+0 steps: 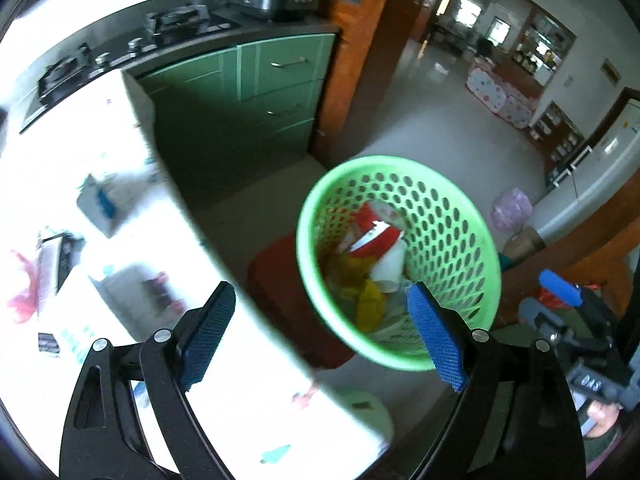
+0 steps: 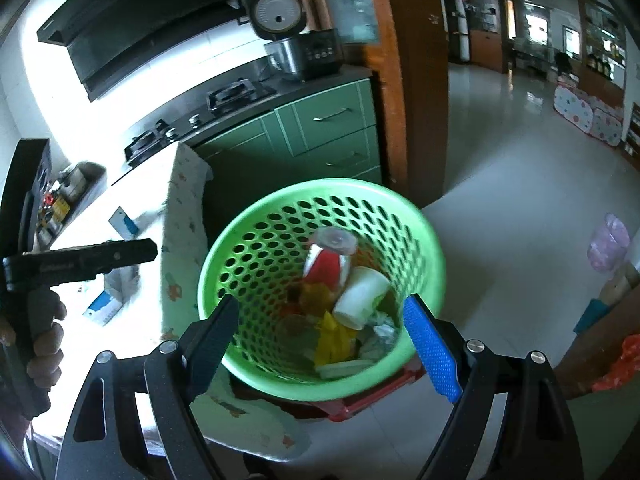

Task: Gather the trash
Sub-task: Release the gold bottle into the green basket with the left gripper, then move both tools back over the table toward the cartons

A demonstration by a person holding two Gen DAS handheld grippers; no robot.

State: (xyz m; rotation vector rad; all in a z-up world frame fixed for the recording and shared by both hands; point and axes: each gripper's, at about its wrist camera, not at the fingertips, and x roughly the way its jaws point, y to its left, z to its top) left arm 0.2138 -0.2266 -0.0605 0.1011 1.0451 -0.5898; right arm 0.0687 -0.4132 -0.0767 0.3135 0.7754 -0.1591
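We see green cabinets [image 2: 328, 128] under a gas hob [image 2: 232, 94], a pale glossy floor [image 2: 520, 168], wood doorframe [image 2: 412, 80], bright far-rm windows [image 2: 536, 24].

Basket [image 2: 240, 240] mouth clear; table [image 2: 176, 200] edge adj.

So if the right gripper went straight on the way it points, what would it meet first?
Probably the trash in the green basket: the open right gripper aims into its mouth, at the white paper cup. Depth is unclear.
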